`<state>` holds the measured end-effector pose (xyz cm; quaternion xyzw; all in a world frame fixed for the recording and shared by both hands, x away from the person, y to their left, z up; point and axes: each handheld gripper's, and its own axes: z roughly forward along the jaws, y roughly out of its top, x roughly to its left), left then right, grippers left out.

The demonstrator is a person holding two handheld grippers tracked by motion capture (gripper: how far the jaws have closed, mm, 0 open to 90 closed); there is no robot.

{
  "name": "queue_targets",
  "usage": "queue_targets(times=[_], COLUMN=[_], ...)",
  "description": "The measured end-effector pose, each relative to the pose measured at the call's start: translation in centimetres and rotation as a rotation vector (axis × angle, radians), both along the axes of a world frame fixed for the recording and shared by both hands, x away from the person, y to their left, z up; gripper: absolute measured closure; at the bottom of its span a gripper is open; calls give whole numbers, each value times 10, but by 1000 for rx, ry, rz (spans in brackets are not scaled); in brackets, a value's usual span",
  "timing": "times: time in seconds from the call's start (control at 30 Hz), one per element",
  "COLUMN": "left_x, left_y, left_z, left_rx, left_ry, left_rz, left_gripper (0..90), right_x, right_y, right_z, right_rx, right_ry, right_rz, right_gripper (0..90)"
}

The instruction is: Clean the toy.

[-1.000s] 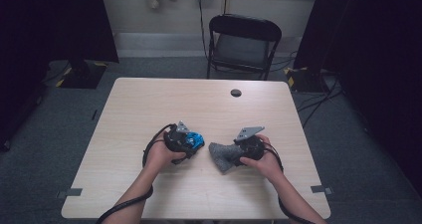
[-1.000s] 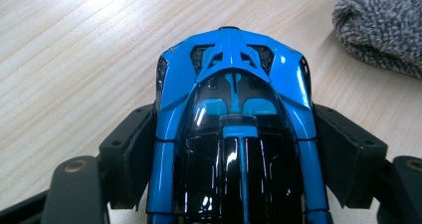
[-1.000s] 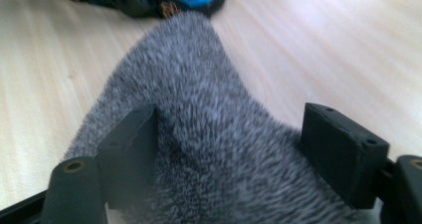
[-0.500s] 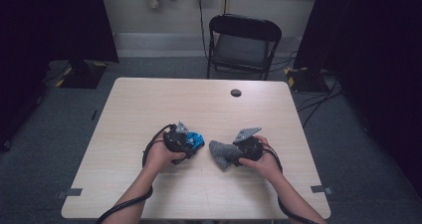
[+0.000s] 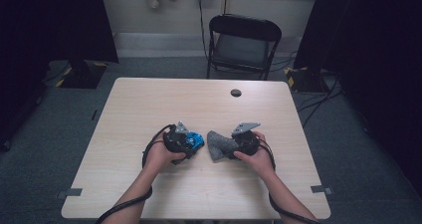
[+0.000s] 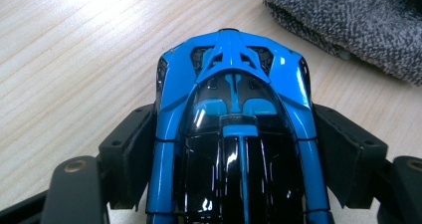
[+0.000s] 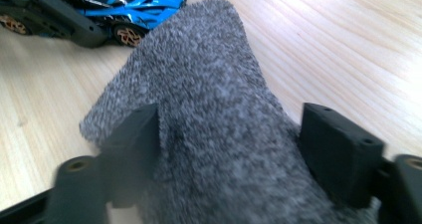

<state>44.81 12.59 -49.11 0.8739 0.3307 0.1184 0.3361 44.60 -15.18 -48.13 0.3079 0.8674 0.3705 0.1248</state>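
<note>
Basically, car (image 6: 231, 134) sits on the table (image 5: 149, 104) near the front edge, clamped by its sides in the left gripper (image 5: 180, 139), probably to pin it for wiping. Just beside its nose, the cloth (image 7: 219, 134) bunches up between the right gripper's (image 5: 238, 143) jaws, which have just been opening: right pad looks clear of the fabric, left one is blurred, so that grip looks loose. No readable brand, label or writing anywhere.

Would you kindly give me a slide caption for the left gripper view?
Left gripper clamps a blue toy car on the wooden table, grey cloth lying just beyond.
</note>
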Motion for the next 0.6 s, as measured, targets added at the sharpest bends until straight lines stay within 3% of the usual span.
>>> queue_targets(times=[0.1,0.17,0.3,0.33,0.4,0.43,0.47,0.6], left_x=[0,0,-1,-1,-1,-1,-1,-3], left_y=[0,0,-1,-1,-1,-1,-1,0], left_z=[0,0,0,0,0,0,0,0], left_rx=[-1,-2,-2,-1,-2,-2,-4,1], left_ry=[0,-1,-1,-1,-2,-2,-4,-3], left_rz=[0,1,9,9,13,13,10,15], left_gripper=[244,244,245,246,247,247,247,247], right_x=[-3,-4,-7,-6,-5,-5,-4,0], right_y=[-4,-3,4,4,4,4,2,0], right_z=[5,4,-8,-10,-10,-10,-7,-5], right_rx=[0,-32,-111,-88,-70,-70,-79,-92], right_ry=[-18,-19,-35,-27,-18,-18,-24,-4], right_rz=[34,70,70,45,-6,-6,-29,-54], right_gripper=[205,188,209,233,360,360,543,650])
